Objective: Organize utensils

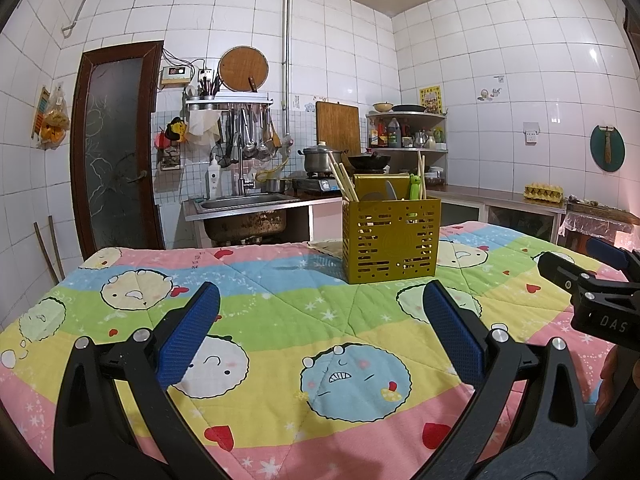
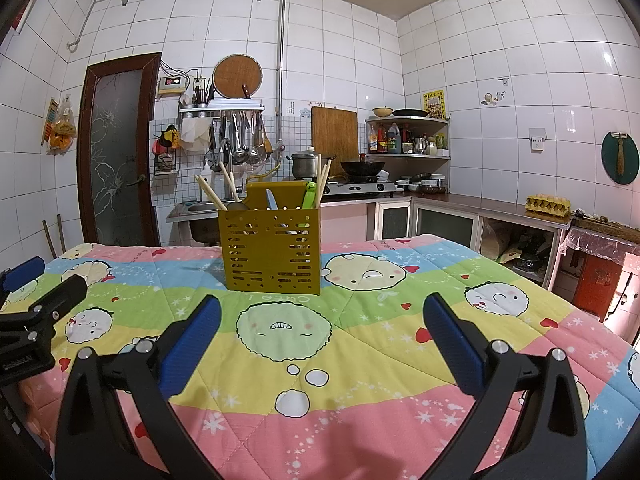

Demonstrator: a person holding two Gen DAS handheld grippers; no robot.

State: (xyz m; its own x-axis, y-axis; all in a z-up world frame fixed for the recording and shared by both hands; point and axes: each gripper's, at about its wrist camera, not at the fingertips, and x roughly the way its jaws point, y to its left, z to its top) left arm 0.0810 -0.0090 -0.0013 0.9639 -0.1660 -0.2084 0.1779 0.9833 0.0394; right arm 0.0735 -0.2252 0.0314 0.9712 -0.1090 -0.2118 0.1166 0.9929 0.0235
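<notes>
Nearest the lens, the left gripper (image 1: 320, 336) has its blue-padded fingers spread wide with nothing between them, held low over the cartoon-print quilt (image 1: 256, 408) that covers the table. The right gripper (image 2: 320, 344) is the same: fingers wide apart, empty, above the quilt. Each shows at the edge of the other's view, so they sit side by side at the near edge.

The yellow utensil caddy (image 1: 390, 240) stands upright on the quilt, well ahead of both grippers, toward the far side of the table. From the left gripper it lies ahead and slightly right; from the right gripper it lies ahead and slightly left, so it sits roughly between them, neither clearly nearer.

The caddy is a perforated box, open on top. Wooden chopsticks (image 1: 342, 180) lean out at its left corner, long axis tilted up and to the left; a green-handled utensil (image 1: 415, 188) and another pair of chopsticks stand near upright at the right. No loose utensils show on the quilt, so I judge the sorting nearly done or not begun
</notes>
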